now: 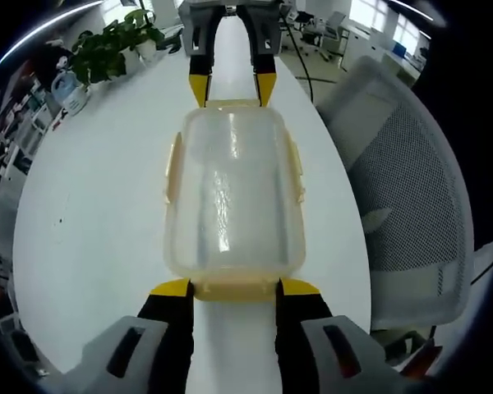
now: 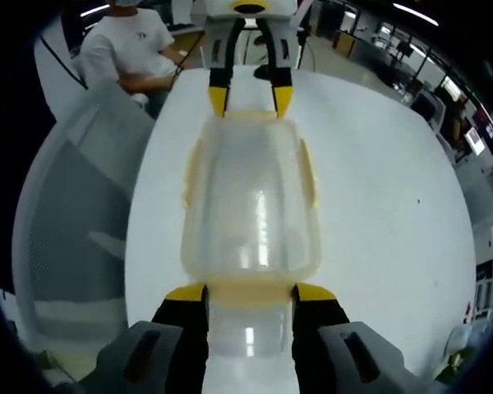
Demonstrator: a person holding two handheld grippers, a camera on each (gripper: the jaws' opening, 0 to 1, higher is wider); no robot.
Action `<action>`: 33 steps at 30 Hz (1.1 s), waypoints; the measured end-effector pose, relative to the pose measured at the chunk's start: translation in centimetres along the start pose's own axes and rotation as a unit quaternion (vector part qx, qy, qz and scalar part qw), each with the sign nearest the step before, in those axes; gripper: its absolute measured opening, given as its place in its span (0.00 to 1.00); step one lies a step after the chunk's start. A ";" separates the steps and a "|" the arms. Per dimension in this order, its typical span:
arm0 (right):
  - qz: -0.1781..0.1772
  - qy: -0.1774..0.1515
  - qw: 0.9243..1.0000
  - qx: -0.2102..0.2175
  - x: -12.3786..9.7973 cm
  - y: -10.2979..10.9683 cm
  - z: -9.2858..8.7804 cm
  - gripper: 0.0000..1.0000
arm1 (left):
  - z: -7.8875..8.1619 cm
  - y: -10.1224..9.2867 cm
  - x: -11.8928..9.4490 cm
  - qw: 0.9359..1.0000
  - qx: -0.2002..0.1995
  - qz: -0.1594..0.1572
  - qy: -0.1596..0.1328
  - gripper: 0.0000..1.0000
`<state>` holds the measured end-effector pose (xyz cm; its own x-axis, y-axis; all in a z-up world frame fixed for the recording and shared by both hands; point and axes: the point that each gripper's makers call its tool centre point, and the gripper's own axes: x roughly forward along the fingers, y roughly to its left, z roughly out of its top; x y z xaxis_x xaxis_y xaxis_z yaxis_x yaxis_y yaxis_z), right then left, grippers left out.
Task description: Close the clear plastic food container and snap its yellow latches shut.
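The left hand-held gripper (image 1: pixel 232 289) stands spread, jaw tips touching the near end latch (image 1: pixel 234 289) of the container (image 1: pixel 234 197), which lies lid-on along the white tabletop (image 1: pixel 99 222). The side latches (image 1: pixel 172 168) look flared out, not snapped. At the other end the right hand-held gripper (image 2: pixel 251 293) is likewise spread against its end latch (image 2: pixel 251 287). The container looks light, empty, stiff yet slippery; I'd press each latch at its middle while bracing the opposite end

Container (image 1: pixel 234 193) mid-table (image 1: pixel 99 222), 2 grippers at its short ends. Long sides open. Mesh chair (image 1: pixel 411 213) crowds 1 edge; plant (image 1: pixel 115 41) far corner.
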<state>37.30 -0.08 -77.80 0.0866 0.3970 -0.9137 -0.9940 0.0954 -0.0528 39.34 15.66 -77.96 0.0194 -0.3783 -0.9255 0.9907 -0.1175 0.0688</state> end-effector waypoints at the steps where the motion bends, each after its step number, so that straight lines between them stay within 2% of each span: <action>1: 0.000 0.001 1.000 0.000 0.0 0.0 -0.1 0.38 | 0.1 0.0 0.0 1.000 0.001 0.000 0.000 0.37; 33: 0.001 0.012 1.000 0.010 -1.4 0.8 -4.7 0.38 | 4.4 -0.5 2.3 1.000 0.006 -0.008 -0.008 0.37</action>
<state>36.06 -4.84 -78.49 0.0835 0.3757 -0.9230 -0.9925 0.1141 -0.0433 38.34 10.83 -78.52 0.0010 -0.3915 -0.9202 0.9891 -0.1350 0.0585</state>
